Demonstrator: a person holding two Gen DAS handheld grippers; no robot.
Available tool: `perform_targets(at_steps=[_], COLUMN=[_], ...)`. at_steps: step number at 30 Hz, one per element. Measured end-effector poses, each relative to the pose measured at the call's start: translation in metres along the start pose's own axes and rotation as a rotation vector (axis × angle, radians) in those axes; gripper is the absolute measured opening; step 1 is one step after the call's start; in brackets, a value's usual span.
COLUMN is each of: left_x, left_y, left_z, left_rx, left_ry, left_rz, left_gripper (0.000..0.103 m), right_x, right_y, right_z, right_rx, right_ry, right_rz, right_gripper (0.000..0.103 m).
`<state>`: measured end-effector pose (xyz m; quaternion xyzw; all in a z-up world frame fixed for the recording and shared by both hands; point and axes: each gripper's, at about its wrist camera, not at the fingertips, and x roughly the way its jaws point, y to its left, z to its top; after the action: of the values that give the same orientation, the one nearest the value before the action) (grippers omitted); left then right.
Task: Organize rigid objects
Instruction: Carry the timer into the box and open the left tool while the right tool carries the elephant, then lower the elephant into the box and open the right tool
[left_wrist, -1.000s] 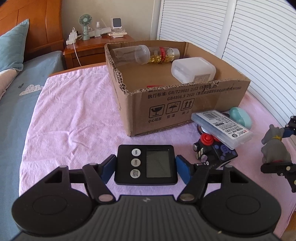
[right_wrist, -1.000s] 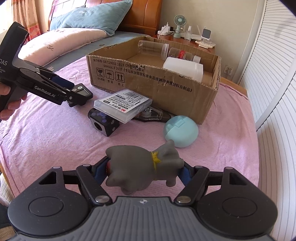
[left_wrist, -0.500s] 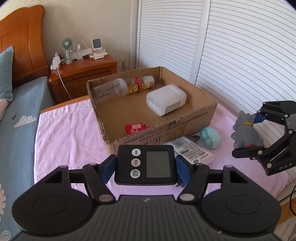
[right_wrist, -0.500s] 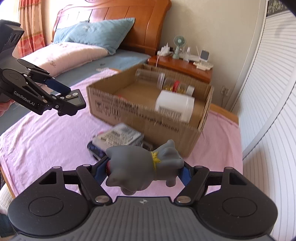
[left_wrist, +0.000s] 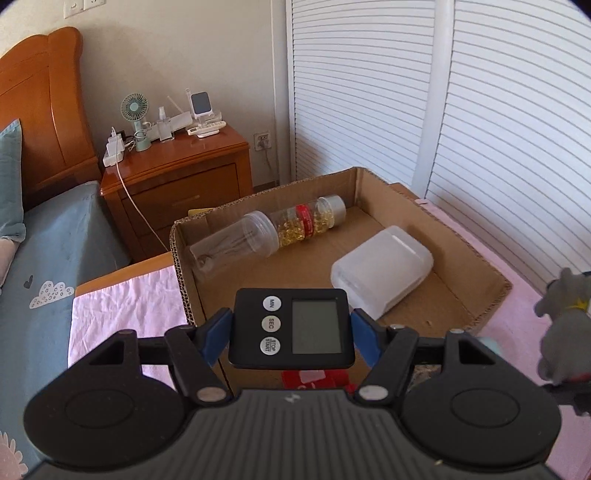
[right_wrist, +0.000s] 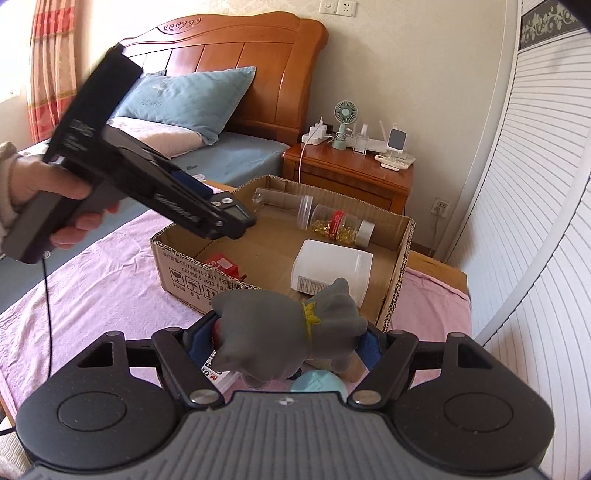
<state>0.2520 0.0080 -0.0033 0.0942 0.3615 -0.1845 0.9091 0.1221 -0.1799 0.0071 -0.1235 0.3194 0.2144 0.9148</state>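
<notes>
The left gripper (left_wrist: 291, 330) tilts downward above the near wall of the cardboard box (left_wrist: 491, 291), its jaws closed on a black digital timer (left_wrist: 291, 328) held flat with its screen and buttons facing up; in the right wrist view a hand (right_wrist: 44, 192) grips the handle of this tool, and the tool slants down toward the box from the left. The right gripper (right_wrist: 290, 341) also points downward, just short of the box's near wall, its jaws clamped on a grey animal figure (right_wrist: 284, 332) with a yellow collar, lying on its side between the pads. Inside the box lie a clear empty jar (left_wrist: 236, 243) and, end to end with it, a bottle of yellow capsules (left_wrist: 310, 221) against the far wall, a white plastic container (left_wrist: 384, 269) nearer the middle, and a small red packet (right_wrist: 221, 264) by the near wall. The box stands on a pink sheet (right_wrist: 92, 295) spread over the bed; beyond the box stands a wooden nightstand (left_wrist: 177, 184) with a small green fan (left_wrist: 135, 110) on it; a wooden headboard (right_wrist: 236, 59) and a blue pillow (right_wrist: 184, 99) lie to the left of the box, white louvred doors (left_wrist: 480, 110) to its right.
</notes>
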Motion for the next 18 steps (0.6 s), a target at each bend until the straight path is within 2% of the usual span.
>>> perform_targets(at_steps=[5, 6, 7, 9, 18], left_x=[0.021, 0.021, 0.019, 0.012, -0.045], left_y=[0.008, 0.009, 0.01, 0.01, 0.002], left_z=[0.003, 0.003, 0.004, 0.004, 0.002], left_rx=[-0.027, -0.035, -0.043, -0.051, -0.086], left_ry=[0.01, 0.001, -0.007, -0.027, -0.054], left_rz=[0.044, 0.061, 0.076, 0.101, 0.12], left_gripper=[0.07, 0.073, 0.083, 0.094, 0.1], right_x=[-0.002, -0.002, -0.002, -0.002, -0.005], right_y=[0.001, 0.001, 0.001, 0.001, -0.003], right_z=[-0.002, -0.002, -0.002, -0.002, 0.004], right_rx=[-0.005, -0.007, -0.007, -0.003, 0.028], right_ry=[0.012, 0.012, 0.012, 0.012, -0.001], right_rz=[-0.013, -0.015, -0.018, -0.019, -0.017], right_gripper=[0.079, 0.079, 0.079, 0.079, 0.079])
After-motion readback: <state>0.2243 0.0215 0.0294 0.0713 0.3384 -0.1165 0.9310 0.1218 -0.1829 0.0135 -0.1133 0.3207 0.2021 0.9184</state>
